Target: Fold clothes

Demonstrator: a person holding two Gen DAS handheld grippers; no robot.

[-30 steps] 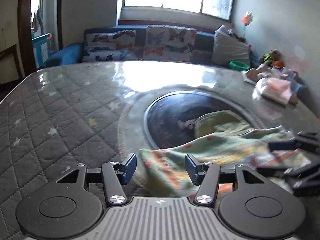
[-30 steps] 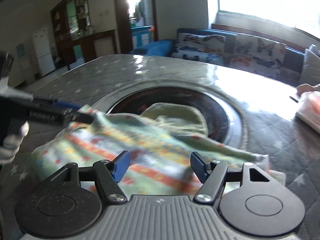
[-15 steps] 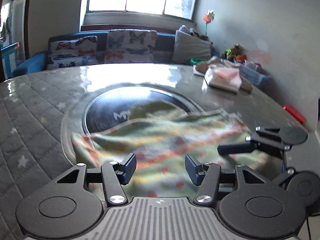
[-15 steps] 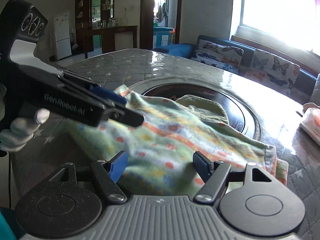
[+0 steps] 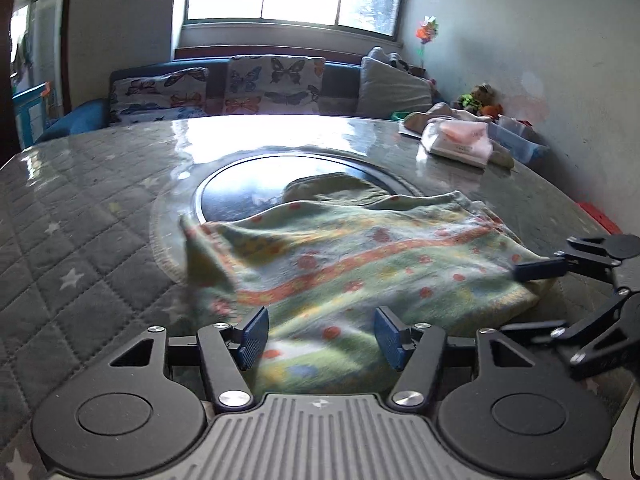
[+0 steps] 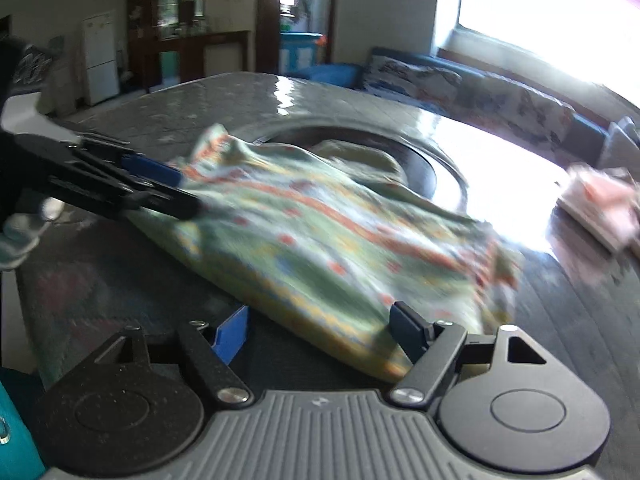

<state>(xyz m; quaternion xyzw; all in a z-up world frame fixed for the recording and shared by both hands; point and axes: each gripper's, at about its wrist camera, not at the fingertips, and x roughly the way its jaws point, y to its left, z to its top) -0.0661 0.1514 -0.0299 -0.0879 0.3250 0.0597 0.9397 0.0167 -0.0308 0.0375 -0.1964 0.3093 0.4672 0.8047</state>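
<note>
Cloth (image 5: 360, 264): rumpled, near table (image 5: 80, 208) front edge, partly over centre disc (image 5: 248, 192). No neat fold yet. L gripper (image 5: 320, 336), R gripper (image 6: 316, 330): jaws opening, holding nothing; most folding left.

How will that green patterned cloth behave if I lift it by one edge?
The green patterned cloth will probably flop and drape: it already lies in soft wrinkles. It looks thin, so likely light. On the glossy table cover it may slide instead of staying put.
</note>
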